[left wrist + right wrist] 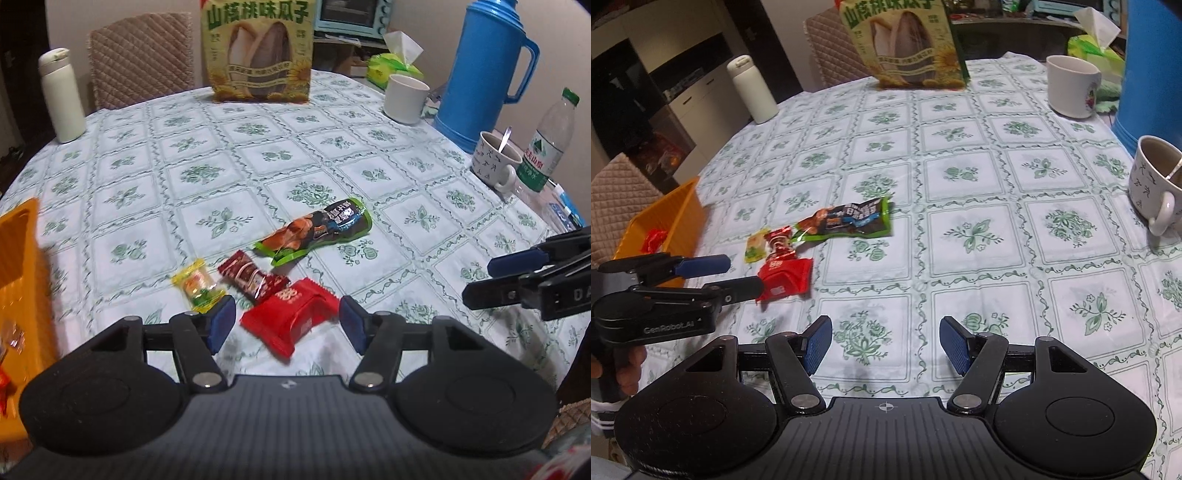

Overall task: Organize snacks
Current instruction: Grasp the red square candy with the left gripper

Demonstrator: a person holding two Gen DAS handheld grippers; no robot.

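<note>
Our right wrist view shows what the left wrist view only clips: the orange basket [670, 221] whole, with a red wrapper inside, standing just left of the snack cluster on the counter [979, 236]. The left wrist view alone shows the water bottle [550, 144] beyond the spoon mug [496, 157].

We see the left gripper [287, 325] with jaws spread wide, the red packet [291, 319] lying between its blue pads; whether a pad touches it we cannot tell. The right gripper [886, 345] hangs with jaws equally wide over bare cloth, holding nothing.

The red packet is glossy and squarish. Just behind it lie a dark red bar [253, 278] and a small yellow candy [198, 290], then a long green-edged pouch [317, 229]. Far behind the packet stands a tall sunflower seed bag [258, 51].
</note>
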